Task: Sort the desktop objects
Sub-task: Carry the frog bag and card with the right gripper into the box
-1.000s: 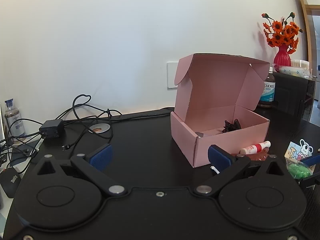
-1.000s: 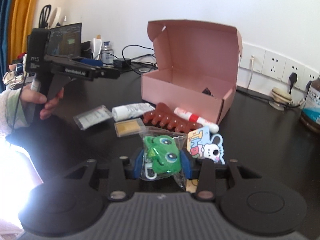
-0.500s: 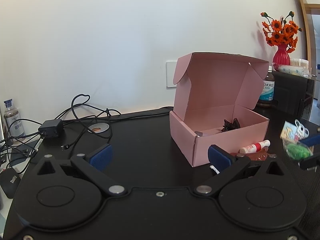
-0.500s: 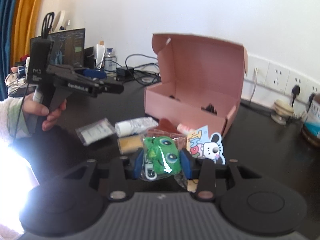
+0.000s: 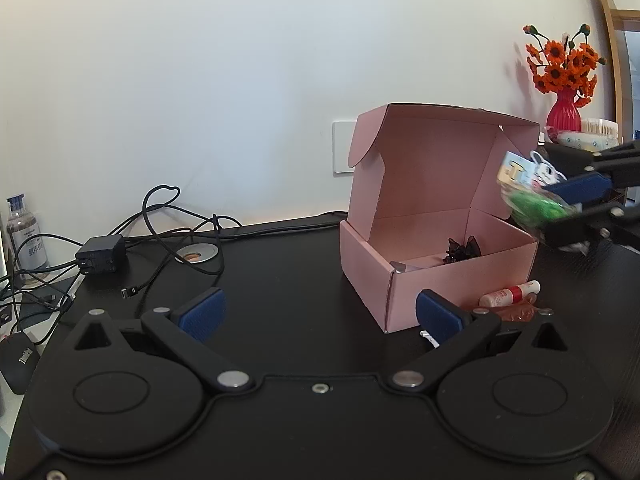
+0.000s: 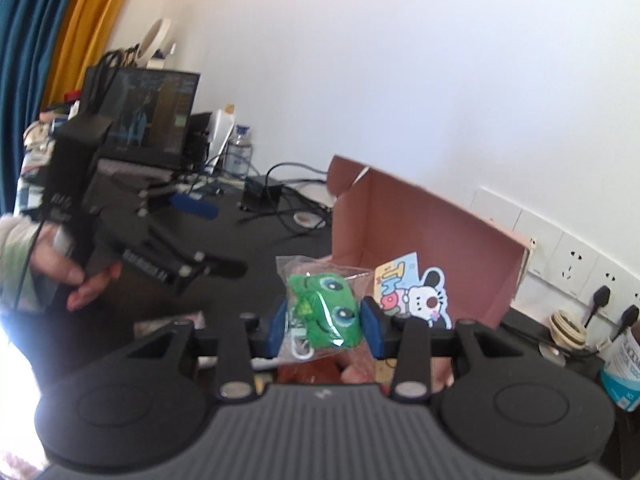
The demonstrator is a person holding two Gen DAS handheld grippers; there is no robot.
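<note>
My right gripper [image 6: 325, 322] is shut on a green frog toy in a clear bag [image 6: 324, 308] with a cartoon dog card [image 6: 416, 296] behind it. In the left wrist view that bagged frog toy [image 5: 534, 206] hangs in the air by the right rim of the open pink box [image 5: 436, 240], whose lid stands up. Inside the box lies a small black clip [image 5: 460, 250]. My left gripper [image 5: 320, 312] stands open over the dark desk, nothing between its fingers, left of the box's front corner. A white and red tube [image 5: 510, 295] and a brown comb [image 5: 516, 312] lie before the box.
Black cables and a charger [image 5: 102, 258] lie at the back left, with a bottle [image 5: 26, 236] and a mouse [image 5: 18, 356] near the left edge. A red vase of orange flowers [image 5: 564, 76] stands on the cabinet at right. A laptop [image 6: 152, 116] and wall sockets [image 6: 576, 264] show in the right wrist view.
My right gripper has lifted the bagged frog toy off the desk and carried it up toward the pink box, rolling a little. The left gripper has stayed where it was.
</note>
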